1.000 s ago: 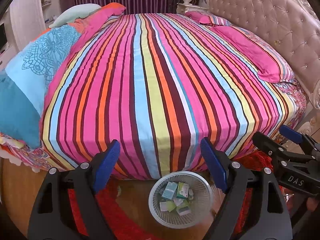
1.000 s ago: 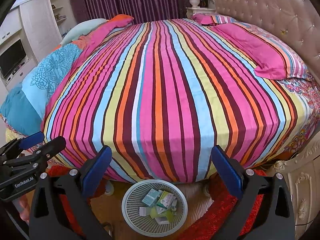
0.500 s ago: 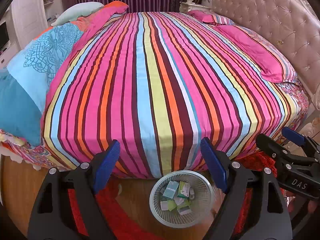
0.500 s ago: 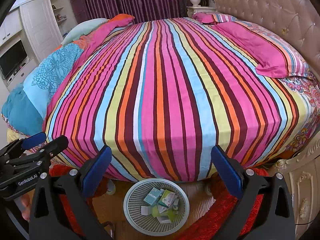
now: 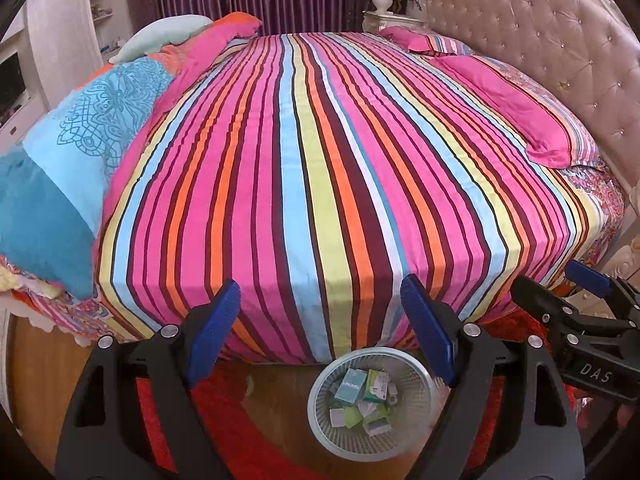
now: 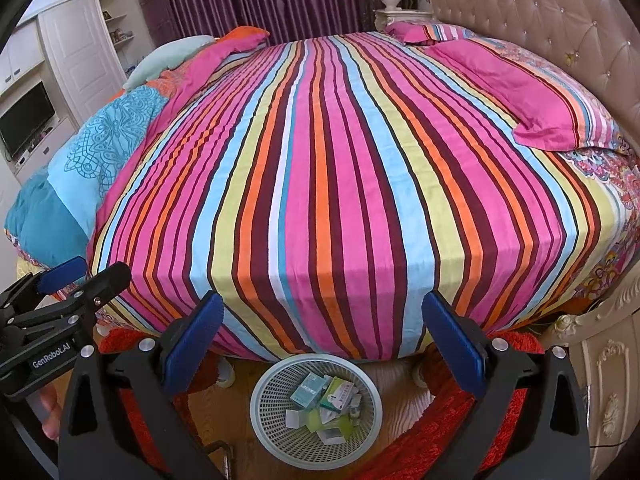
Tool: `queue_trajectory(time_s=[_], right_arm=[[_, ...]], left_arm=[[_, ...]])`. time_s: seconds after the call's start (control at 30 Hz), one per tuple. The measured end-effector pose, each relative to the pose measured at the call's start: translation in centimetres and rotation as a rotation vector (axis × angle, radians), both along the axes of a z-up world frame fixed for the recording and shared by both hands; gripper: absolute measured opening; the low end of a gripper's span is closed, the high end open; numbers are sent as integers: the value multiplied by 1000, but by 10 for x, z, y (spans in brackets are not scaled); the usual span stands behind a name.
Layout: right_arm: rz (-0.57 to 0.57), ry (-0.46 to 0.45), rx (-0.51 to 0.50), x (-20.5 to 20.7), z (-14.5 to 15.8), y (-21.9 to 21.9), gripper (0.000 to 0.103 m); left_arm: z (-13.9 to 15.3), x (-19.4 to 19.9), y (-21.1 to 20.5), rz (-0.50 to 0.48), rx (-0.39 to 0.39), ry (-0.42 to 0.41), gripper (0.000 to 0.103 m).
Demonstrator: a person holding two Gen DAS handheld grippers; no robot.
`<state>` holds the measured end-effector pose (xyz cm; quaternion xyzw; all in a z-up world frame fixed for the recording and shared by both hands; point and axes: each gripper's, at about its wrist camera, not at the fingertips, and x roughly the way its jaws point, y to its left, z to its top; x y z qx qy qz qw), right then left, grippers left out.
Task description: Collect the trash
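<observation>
Both grippers hung high over the foot of the striped bed (image 5: 320, 160), and the cover showed no litter at all. The trash sat in the white basket (image 6: 272, 428) on the wooden floor, just beyond the bed's edge: a heap of small cartons (image 6: 324, 400), teal, green and white, lying loose inside the rim. From the left wrist view the same basket (image 5: 320, 428) showed below and between the fingers.

By my reading the collecting looked close to done. The sensible thing here was one last sweep of the cover, the pillow (image 5: 516, 108) by the headboard and the red rug (image 6: 432, 440), before calling it. Anything still found would want a drop from straight above the basket, low enough that a light carton did not bounce off the rim.

The left gripper (image 5: 320, 332) stood wide apart, blue pads (image 5: 216, 328) spread, nothing between them, nothing touched. The right gripper (image 6: 320, 344) matched it: fingers well apart, empty, clear of bed and basket alike.
</observation>
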<state>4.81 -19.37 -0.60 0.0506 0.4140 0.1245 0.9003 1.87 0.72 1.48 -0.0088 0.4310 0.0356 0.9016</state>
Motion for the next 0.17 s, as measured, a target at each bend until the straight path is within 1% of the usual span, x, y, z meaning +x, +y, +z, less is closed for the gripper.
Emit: queue_trajectory(time_s=[0.17], right_arm=[[1,0,0,0,0,0,95]], left_arm=[[-1,0,0,1,-9,6,80]])
